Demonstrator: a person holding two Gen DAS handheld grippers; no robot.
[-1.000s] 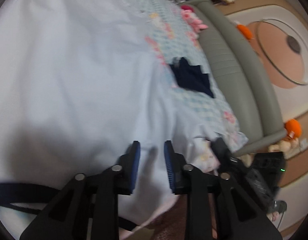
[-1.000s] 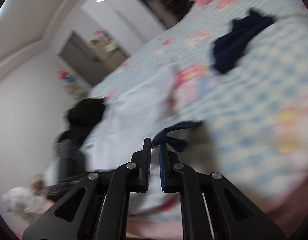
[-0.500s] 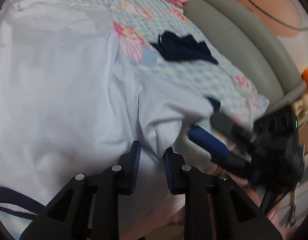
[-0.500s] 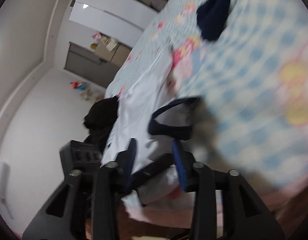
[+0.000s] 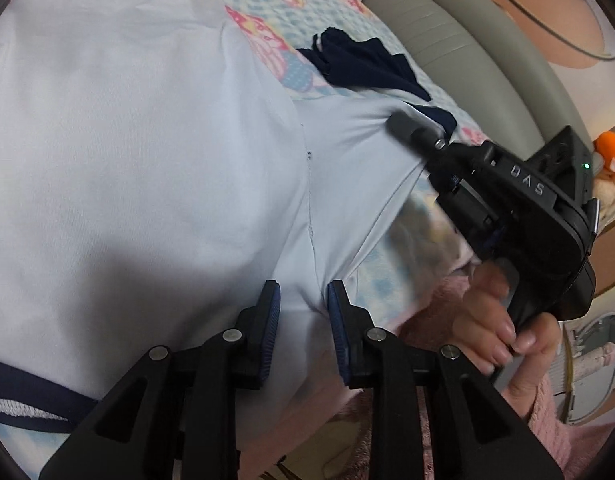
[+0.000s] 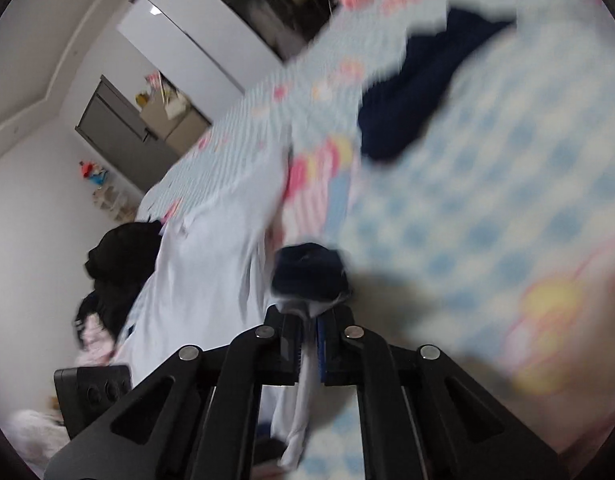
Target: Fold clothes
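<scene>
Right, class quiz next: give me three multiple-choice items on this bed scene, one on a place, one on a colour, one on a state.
1. Where does the dark navy garment lie?
A. On the checked bedspread
B. On the floor
C. Inside a drawer

2. What colour is the cuff of the pale blue shirt?
A. Red
B. Green
C. Navy

3. How is the right gripper?
A. Wide open
B. Shut on the sleeve
C. Holding a toy

Answers: 1 A, it rests on the bedspread beyond the shirt. 2 C, a dark navy band ends the sleeve. 3 B, cloth is pinched between its closed fingers.
</scene>
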